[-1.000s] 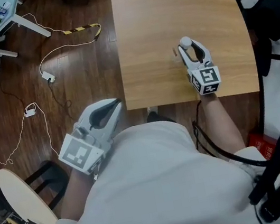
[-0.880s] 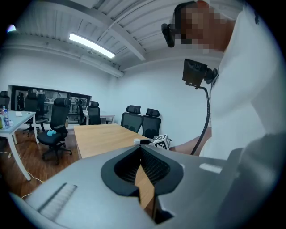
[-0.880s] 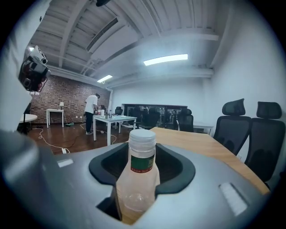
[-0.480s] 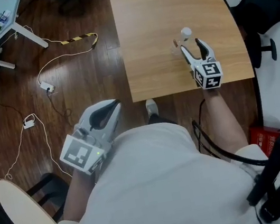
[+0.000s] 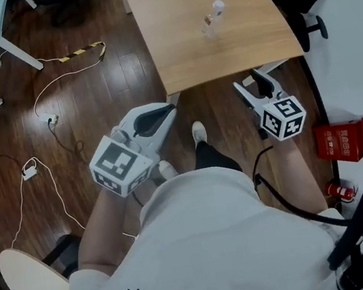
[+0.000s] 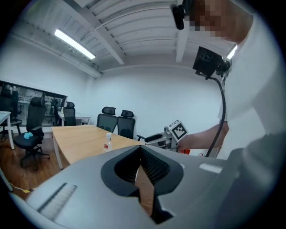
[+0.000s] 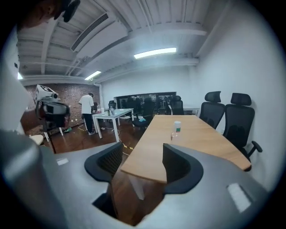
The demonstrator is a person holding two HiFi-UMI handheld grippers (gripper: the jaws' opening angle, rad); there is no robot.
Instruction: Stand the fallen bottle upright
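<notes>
Bottle (image 5: pixel 213 17) upright, cap up, on table (image 5: pixel 180 58), upper centre of head view, as task wants. Right gripper (image 5: pixel 249 82) wide apart, empty, centre right below table edge. Left gripper (image 5: pixel 165 112) closed, empty, centre. Judgement: avoid jolting table.
</notes>
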